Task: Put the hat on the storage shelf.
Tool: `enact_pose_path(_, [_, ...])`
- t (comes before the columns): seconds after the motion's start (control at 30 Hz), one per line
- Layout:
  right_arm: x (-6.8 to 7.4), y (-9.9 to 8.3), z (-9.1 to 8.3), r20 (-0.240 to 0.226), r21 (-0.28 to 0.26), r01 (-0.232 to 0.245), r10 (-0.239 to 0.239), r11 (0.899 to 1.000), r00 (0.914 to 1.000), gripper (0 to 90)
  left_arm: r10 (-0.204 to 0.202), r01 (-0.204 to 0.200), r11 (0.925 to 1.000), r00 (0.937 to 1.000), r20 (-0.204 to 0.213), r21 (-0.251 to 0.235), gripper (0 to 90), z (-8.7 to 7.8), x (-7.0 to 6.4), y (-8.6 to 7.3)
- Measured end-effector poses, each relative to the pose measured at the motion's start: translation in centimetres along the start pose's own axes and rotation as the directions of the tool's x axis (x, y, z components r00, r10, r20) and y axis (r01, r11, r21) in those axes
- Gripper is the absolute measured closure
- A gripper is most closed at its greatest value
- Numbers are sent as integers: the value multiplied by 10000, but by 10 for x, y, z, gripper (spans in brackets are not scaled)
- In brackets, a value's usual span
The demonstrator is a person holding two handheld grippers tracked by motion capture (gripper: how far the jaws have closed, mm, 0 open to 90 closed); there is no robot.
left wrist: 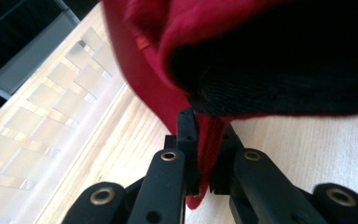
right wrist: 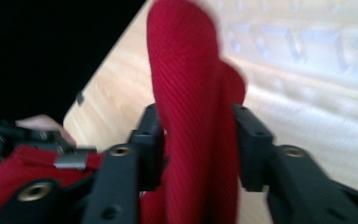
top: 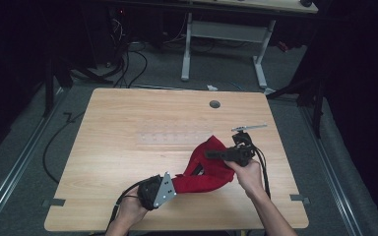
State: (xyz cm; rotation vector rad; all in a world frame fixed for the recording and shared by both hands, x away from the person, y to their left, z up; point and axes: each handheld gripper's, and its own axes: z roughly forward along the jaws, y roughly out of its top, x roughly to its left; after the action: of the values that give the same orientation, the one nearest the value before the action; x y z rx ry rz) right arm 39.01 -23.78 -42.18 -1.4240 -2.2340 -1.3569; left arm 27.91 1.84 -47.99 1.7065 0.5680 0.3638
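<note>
A red cloth (top: 211, 167) with a black inner part (left wrist: 284, 60) hangs stretched between my two grippers above the right front of the wooden table (top: 128, 147). My left gripper (top: 174, 183), grey plate on top, is shut on the cloth's lower left end; in the left gripper view its jaws (left wrist: 204, 154) pinch a thin red edge (left wrist: 158, 93). My right gripper (top: 209, 154) is shut on the upper part. In the right gripper view a thick red fold (right wrist: 186, 93) stands upright between its jaws (right wrist: 198, 140).
A round grey cable hole (top: 214, 104) sits near the table's far edge. Pale rectangular patches (top: 172, 135) mark the table's middle. Beyond the table stand another desk's white legs (top: 187, 49) and floor cables (top: 128, 64). Metal rails run along both sides.
</note>
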Motion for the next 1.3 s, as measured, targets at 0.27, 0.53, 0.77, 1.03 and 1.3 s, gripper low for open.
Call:
enact_pose_path(0.27, [-5, -1, -38, 267, -2646, 42, 30, 9644, 9996, 409, -547, 546, 9984, 9985, -57, -155, 859, -7, 7, 2])
enact_pose_path(0.53, [-30, -29, -57, 1915, -3117, 580, 29, 9484, 9815, 402, -1599, 1553, 9829, 9863, -404, -985, 858, -20, 26, 12])
enact_pose_path(0.77, [-65, -72, -27, 3835, -2138, 1092, -194, 9708, 9233, 414, -2551, 2406, 9551, 9646, -669, -1728, 858, -29, 46, 22])
enact_pose_path(1.03, [-85, -99, 1, 5656, -1144, 1781, -833, 9773, 8205, 390, -3415, 3087, 9134, 9359, -867, -2655, 858, -38, 68, 38])
enact_pose_path(1.3, [-83, -99, 6, 6443, -459, 2012, -1249, 9785, 7545, 363, -4028, 3501, 8808, 9079, -1160, -3189, 858, -41, 88, 47])
